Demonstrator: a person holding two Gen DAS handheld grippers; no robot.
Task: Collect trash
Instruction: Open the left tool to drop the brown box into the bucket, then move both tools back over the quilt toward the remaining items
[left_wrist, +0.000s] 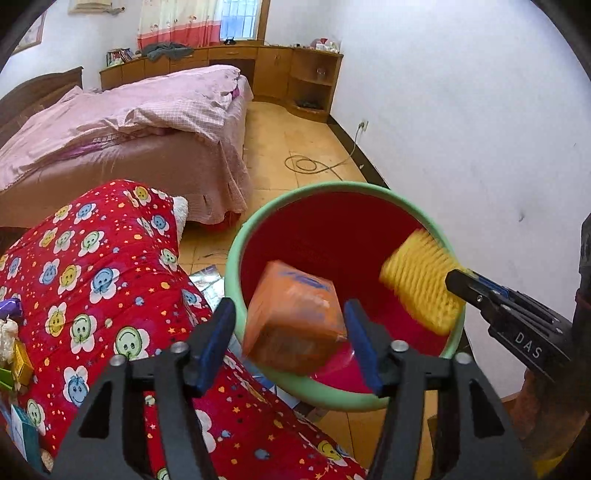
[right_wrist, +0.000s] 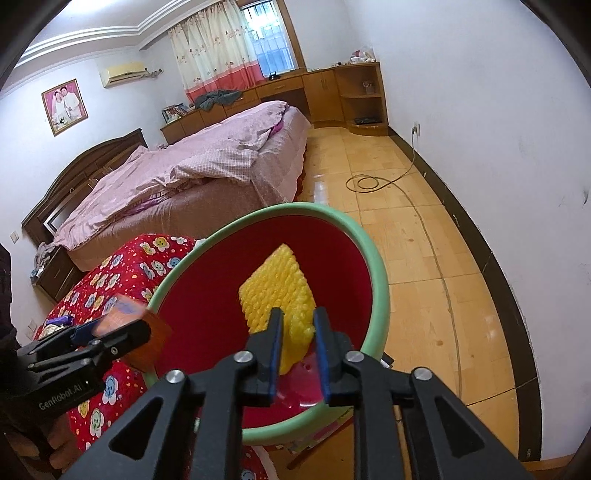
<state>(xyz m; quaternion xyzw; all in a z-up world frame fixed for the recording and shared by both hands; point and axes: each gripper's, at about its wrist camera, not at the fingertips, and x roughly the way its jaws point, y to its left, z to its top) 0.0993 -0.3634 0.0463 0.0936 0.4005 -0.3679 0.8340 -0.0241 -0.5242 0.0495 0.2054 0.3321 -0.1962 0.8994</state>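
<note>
Two pieces of trash are over the bucket right now. The landmark here is the round red plastic bucket with a pale green rim (left_wrist: 236, 258), standing on the tan floor just beside a red quilt printed with smiley flowers (left_wrist: 92, 280).

My left gripper (left_wrist: 291, 332) sits over the near edge of that bucket with its blue pads spread wide. The orange crumpled packet (left_wrist: 295, 325) is between them, blurred, and I see a gap on the left side, so I'd call it let go, not pinched. It's inside the rim line, above the red interior.

My right gripper (right_wrist: 295, 325) is over the bucket's right side. The yellow ribbed foam wrapper (right_wrist: 277, 288) sticks up between its fingers over the bucket's mouth. The jaws are only slightly parted and I can't tell if the pads are pressing it or have just come off.

Beyond the bucket there's a bed with a pink cover (right_wrist: 207, 158).
</note>
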